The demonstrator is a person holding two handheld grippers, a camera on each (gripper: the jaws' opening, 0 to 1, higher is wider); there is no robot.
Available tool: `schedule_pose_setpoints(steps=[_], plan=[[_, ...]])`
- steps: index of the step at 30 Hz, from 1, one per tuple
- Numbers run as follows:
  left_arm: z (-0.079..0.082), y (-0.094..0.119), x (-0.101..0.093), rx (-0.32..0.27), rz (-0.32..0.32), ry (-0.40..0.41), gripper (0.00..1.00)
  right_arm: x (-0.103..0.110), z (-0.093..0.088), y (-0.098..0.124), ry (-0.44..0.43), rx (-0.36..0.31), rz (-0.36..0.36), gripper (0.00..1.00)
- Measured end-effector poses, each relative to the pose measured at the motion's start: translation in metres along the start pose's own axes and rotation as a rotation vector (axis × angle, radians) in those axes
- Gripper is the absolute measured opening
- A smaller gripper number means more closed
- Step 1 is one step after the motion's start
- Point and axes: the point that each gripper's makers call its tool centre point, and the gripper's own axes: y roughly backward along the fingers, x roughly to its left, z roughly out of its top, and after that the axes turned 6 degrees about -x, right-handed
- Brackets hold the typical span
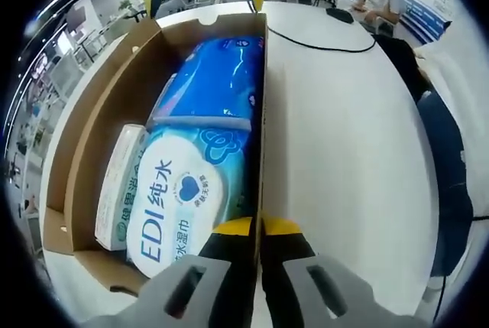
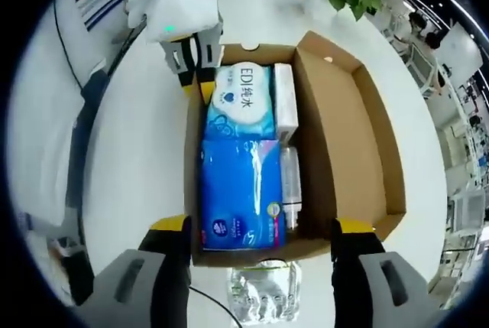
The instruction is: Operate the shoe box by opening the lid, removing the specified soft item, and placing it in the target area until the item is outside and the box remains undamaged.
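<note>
Both views are bright and evenly lit, seemingly from overhead room lighting, with only soft, faint shadows inside the cardboard box (image 2: pixel 336 137). The white table (image 1: pixel 344 144) reads near blown-out in the left gripper view, with little surface detail. A mild sheen lies on the blue plastic pack (image 1: pixel 218 76) and on the wet wipes pack (image 1: pixel 179 198), whose print stays legible. Fisheye distortion bends the box walls and table edge strongly toward the margins. The background office is small, stretched and soft at the periphery; nearby gripper parts at the bottom look slightly soft.
</note>
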Motion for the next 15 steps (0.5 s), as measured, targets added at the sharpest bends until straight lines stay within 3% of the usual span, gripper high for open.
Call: schedule_pose_setpoints(steps=[8,9,15], plan=[[0.0,-0.001,0.0,0.022,0.006,-0.029,0.01,0.013,-0.007,-0.022,0.064,0.047,0.065,0.72],[-0.001,-0.002,0.0,0.025,0.009,-0.033,0.01,0.018,-0.028,-0.042,0.107,0.087,0.11,0.7],[-0.001,-0.002,0.001,0.023,0.01,-0.023,0.01,0.022,-0.038,-0.057,0.13,0.133,0.178,0.66]])
